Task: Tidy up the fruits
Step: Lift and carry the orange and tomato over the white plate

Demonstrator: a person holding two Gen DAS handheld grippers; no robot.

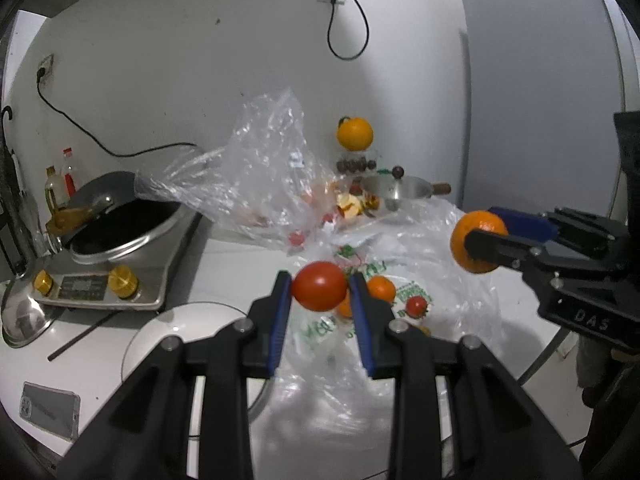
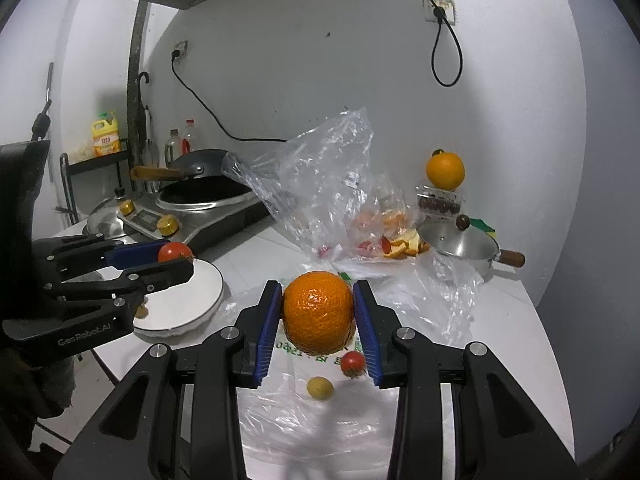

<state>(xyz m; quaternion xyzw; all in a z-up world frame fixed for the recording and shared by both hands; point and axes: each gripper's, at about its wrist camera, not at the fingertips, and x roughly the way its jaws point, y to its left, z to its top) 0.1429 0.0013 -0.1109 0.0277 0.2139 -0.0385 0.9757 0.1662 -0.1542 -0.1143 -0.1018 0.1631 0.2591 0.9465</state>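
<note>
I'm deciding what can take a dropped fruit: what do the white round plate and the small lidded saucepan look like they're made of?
The white round plate looks like glazed ceramic: smooth, glossy, with a soft sheen at its rim. The small lidded saucepan looks like polished steel or aluminium, mirror-bright with reflections; its knob and handle look like dark wood.

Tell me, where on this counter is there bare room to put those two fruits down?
The white plate between the stove and the plastic bags looks nearly bare, with one small piece at its near edge. A bare counter strip lies in front of the lidded pot. The middle is crowded: crumpled bags, peels, loose small fruits.
</note>
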